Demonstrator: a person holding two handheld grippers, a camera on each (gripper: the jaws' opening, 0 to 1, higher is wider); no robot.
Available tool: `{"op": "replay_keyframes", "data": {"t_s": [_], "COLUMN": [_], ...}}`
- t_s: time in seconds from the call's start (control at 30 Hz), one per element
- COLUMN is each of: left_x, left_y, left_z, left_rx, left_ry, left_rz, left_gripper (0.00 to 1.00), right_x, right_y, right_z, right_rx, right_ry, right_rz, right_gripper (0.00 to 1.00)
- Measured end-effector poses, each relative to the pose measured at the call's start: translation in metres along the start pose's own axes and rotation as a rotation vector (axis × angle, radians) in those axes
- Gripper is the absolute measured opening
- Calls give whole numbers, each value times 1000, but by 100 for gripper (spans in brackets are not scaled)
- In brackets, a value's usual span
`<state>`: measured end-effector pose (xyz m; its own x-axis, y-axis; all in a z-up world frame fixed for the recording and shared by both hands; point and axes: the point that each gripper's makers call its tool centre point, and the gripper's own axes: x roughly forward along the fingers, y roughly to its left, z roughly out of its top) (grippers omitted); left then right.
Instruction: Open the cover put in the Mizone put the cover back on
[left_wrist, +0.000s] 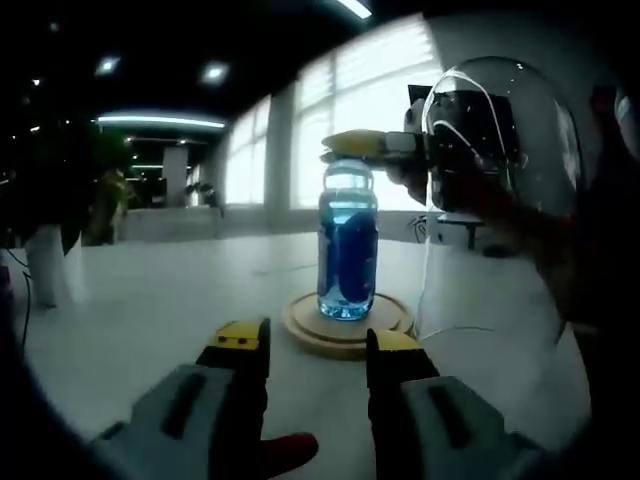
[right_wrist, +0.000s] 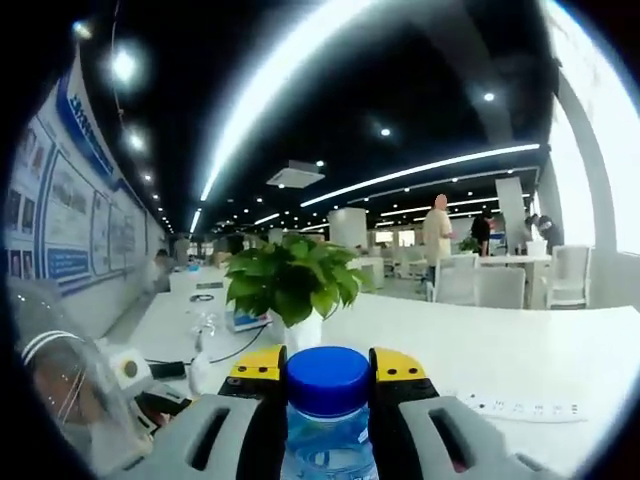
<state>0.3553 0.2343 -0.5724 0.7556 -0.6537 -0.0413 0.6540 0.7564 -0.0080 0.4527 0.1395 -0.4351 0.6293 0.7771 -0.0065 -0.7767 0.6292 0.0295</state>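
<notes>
On round base (left_wrist: 345, 335), bottle (left_wrist: 347, 245), right gripper (right_wrist: 329, 370) clamping

Mizone bottle (left_wrist: 347, 250): blue label, blue cap (right_wrist: 327, 379). Fingers (left_wrist: 243, 345): yellow tips. Round base (left_wrist: 347, 326): light wood. Surface (left_wrist: 160, 300): white.

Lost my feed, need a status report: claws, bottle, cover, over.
Right claw shut on Mizone bottle at its cap, bottle standing on wooden base. Left claw open, short of base. Glass cover off, beside bottle.
</notes>
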Motion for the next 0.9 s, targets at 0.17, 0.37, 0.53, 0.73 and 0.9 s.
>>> {"op": "replay_keyframes", "data": {"t_s": [0.17,0.37,0.53,0.73,0.9], "left_x": [0,0,-2,-2,-2], "left_y": [4,3,11,13,7], "left_z": [-1,-1,1,0,3], "left_rx": [1,-6,-38,-37,-43], "left_ry": [3,2,-18,-18,-26], "left_rz": [-1,5,4,6,10], "left_gripper": [31,31,31,31,31], "right_x": [0,0,1,0,-1], "right_y": [-1,0,0,0,-2], "right_z": [0,0,0,-1,-1], "right_rx": [-3,-4,-7,-16,-32], "right_ry": [3,5,3,11,18], "right_rz": [5,7,2,8,-5], "right_gripper": [24,24,24,24,25]}}
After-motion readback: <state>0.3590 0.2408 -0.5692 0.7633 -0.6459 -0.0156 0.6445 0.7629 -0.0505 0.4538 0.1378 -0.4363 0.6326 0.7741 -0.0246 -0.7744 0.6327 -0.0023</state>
